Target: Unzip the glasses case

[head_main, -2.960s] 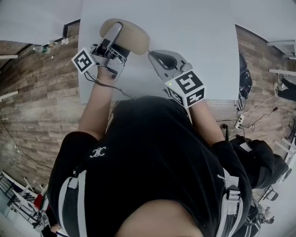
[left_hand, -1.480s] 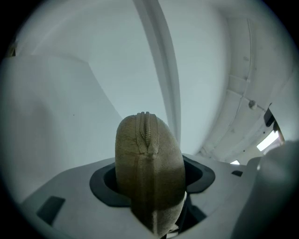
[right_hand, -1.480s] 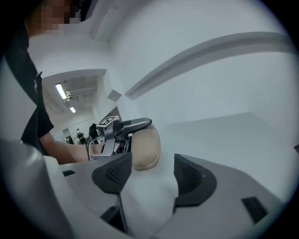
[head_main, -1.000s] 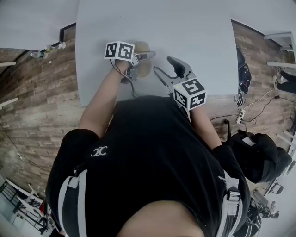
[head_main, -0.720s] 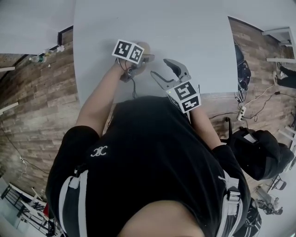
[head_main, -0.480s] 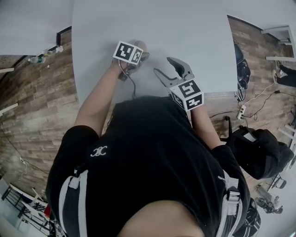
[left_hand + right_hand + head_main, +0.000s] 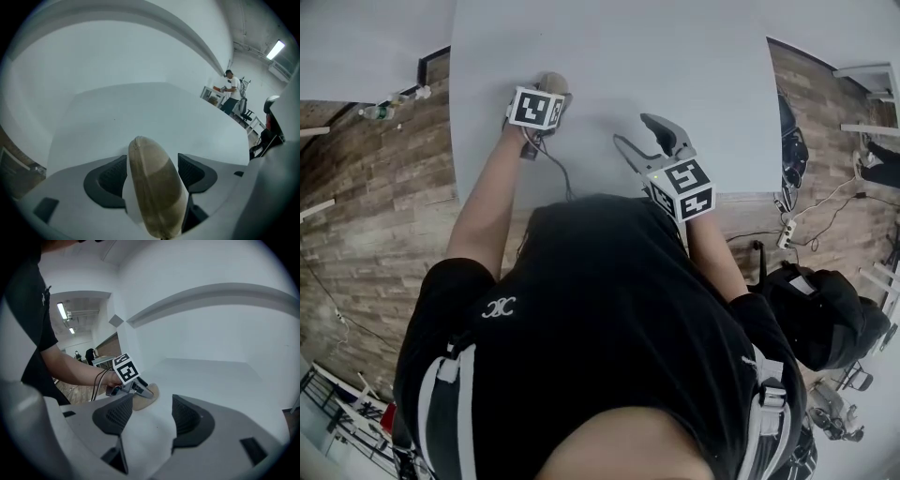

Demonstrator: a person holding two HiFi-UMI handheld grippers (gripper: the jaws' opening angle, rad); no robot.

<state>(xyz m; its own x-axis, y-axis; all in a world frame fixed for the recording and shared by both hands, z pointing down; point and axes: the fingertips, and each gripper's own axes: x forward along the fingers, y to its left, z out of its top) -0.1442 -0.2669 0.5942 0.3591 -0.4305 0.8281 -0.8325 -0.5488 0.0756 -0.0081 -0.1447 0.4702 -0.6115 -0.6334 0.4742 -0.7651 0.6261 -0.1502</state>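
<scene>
White table is being worked on. The glasses case is lying toward its left edge, mostly being hidden overhead by the left gripper, jaws opening around it. The right gripper is being held wide, empty.

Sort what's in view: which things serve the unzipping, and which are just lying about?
Job: glasses case, between the opening jaws of the left gripper; right gripper, open, empty.
Lying about: power strip, black bag, both on the floor.

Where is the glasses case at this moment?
In the head view the glasses case is on the left part of the white table, mostly under the left gripper; it sits between that gripper's opening jaws.
</scene>
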